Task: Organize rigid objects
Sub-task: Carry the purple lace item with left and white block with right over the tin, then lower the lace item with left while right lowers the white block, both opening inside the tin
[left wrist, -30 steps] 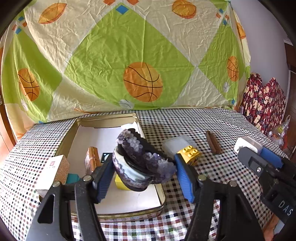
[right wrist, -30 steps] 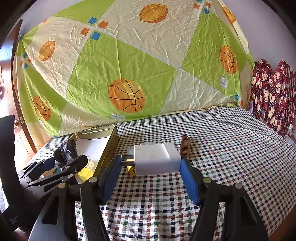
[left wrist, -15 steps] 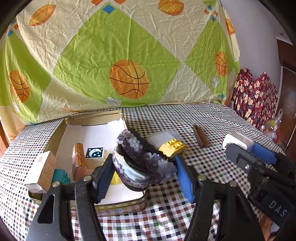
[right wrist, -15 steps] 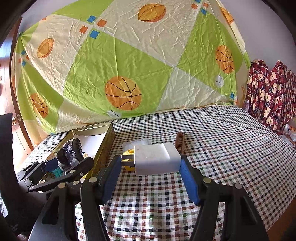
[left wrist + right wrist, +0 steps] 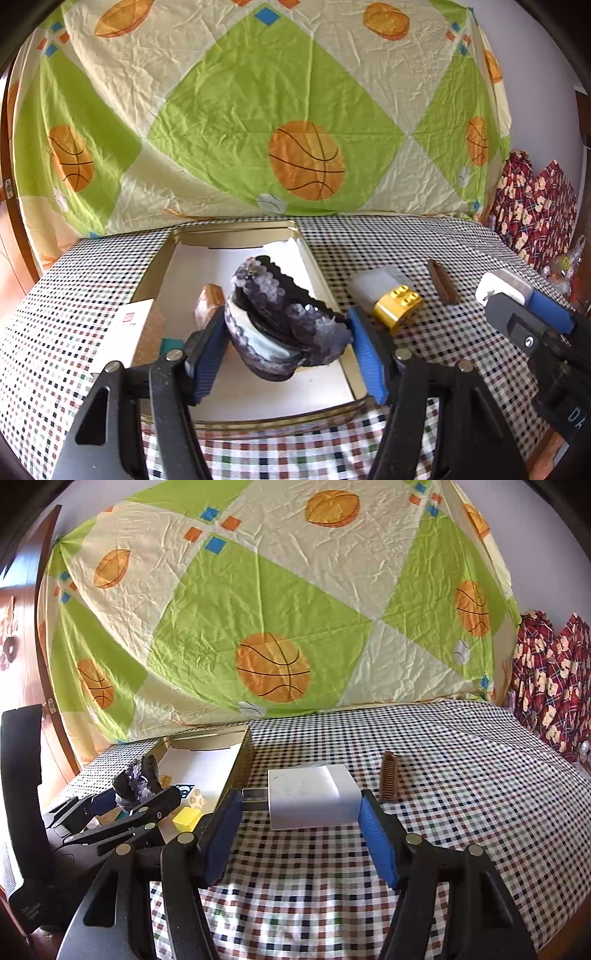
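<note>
My left gripper is shut on a purple geode rock and holds it over the gold tin box, which is lined with white paper. My right gripper is shut on a white charger plug, held above the checked tablecloth just right of the tin. The charger also shows at the right in the left wrist view. On the cloth lie a yellow toy brick, a clear plastic case and a brown comb, which also shows in the right wrist view.
Inside the tin are a brown box, a cork-sided carton, a teal piece and a yellow block. A basketball-print sheet hangs behind the table. Red patterned fabric sits at the right.
The left gripper with the rock has shifted left, back over the tin's interior. The right gripper with the charger has moved left, closer to the tin's right wall.
</note>
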